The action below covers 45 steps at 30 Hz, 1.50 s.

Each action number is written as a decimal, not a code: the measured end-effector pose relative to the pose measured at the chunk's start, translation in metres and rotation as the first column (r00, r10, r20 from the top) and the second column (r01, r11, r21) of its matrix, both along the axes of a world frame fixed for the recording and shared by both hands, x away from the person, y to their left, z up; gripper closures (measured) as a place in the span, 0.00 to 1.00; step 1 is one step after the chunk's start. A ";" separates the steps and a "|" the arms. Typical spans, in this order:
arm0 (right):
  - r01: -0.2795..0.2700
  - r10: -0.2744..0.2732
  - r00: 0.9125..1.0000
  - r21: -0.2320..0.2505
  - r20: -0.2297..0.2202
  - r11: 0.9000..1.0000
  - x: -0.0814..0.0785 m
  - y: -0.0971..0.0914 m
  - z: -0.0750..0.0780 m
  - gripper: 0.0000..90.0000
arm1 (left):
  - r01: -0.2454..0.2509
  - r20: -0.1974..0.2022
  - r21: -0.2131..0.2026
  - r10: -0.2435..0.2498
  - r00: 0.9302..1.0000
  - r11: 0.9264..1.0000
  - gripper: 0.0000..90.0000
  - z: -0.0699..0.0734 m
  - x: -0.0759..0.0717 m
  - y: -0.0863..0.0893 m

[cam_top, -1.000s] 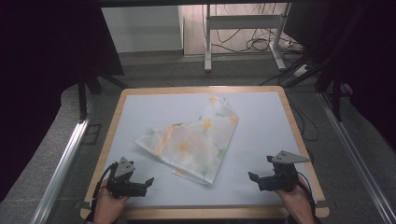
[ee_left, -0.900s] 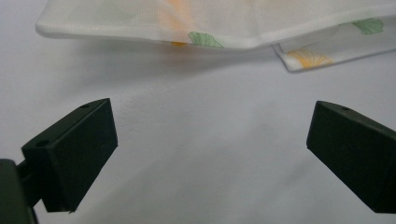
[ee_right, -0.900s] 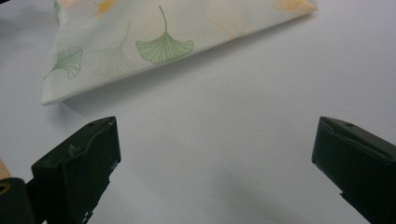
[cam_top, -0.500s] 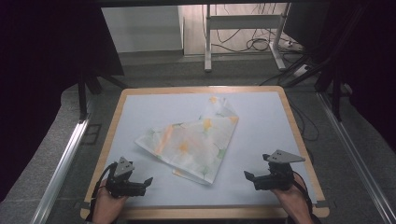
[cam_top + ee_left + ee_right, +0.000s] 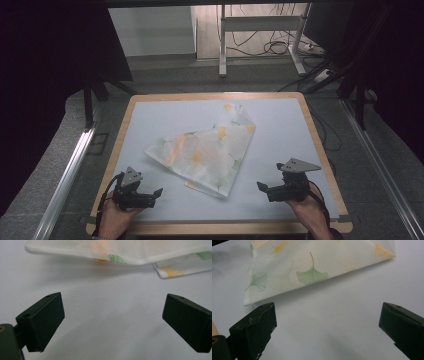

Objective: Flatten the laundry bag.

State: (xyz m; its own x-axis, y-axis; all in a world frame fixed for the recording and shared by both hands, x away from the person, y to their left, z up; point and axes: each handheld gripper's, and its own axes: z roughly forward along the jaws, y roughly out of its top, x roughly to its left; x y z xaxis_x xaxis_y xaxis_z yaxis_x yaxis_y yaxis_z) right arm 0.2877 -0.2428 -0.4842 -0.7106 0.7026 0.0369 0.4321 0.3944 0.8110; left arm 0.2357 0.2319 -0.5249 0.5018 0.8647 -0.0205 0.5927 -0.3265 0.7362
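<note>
While both hands wait at the bottom of the high view, the scene reads as follows.

Cloth: a leaf-printed cloth (image 5: 206,152) lies loosely folded in the middle of the frame on the table (image 5: 280,125), one corner pointing toward the upper right and a flap doubled over toward the bottom centre.
Why it lies so: my guess is that it is partway through folding or unfolding, since the edges do not line up and an under-layer pokes out at the lower edge.
Left tongs: the left gripper (image 5: 150,194) sits at the lower left of the high view, jaws spread wide and holding nothing, aimed toward the cloth's near edge.
Right tongs: the right gripper (image 5: 265,189) sits at the lower right, likewise spread and empty, its jaws turned toward the cloth's lower corner.
Why held apart: each seems set to take a separate corner, so the hands flank the cloth, both well clear of it.
Left gripper view: the cloth edge (image 5: 117,252) runs along the top of the frame, cut off above.
Right gripper view: the cloth (image 5: 312,267) fills the upper left; its far part is cropped.
Hard to tell: how many layers are stacked, and what lies beneath the fold.
</note>
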 end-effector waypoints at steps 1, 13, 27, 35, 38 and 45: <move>-0.004 0.004 1.000 0.000 -0.001 1.000 0.001 0.002 0.001 0.02 | 0.001 0.000 0.007 -0.001 1.000 1.000 0.04 0.000 0.000 0.000; -0.070 0.072 0.996 0.041 -0.052 0.997 0.009 0.034 0.010 0.01 | -0.022 0.007 0.003 0.022 1.000 1.000 0.04 0.000 -0.002 0.009; -0.126 0.125 0.991 -0.018 -0.042 0.992 0.016 0.069 0.020 0.11 | -0.012 -0.003 0.033 0.012 1.000 0.999 0.04 0.000 -0.003 0.008; -0.195 0.193 0.978 -0.016 -0.076 0.981 0.025 0.097 0.017 0.23 | -0.013 -0.002 0.041 0.013 1.000 0.999 0.04 0.000 -0.003 0.009; -0.227 0.225 0.971 -0.028 -0.076 0.973 0.027 0.109 0.016 0.30 | -0.012 -0.003 0.043 0.012 1.000 0.999 0.04 0.000 -0.003 0.009; -0.325 0.319 0.944 -0.070 -0.080 0.943 0.026 0.136 0.009 0.47 | -0.011 -0.003 0.045 0.011 1.000 0.999 0.04 0.000 -0.004 0.008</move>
State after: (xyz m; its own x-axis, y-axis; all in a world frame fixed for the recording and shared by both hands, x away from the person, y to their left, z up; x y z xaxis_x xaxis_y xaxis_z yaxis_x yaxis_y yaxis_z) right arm 0.3138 -0.1073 -0.4749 -0.8972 0.4394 0.0447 0.3232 0.5842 0.7445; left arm 0.2321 0.2398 -0.5253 0.4926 0.8701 0.0163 0.5991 -0.3526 0.7189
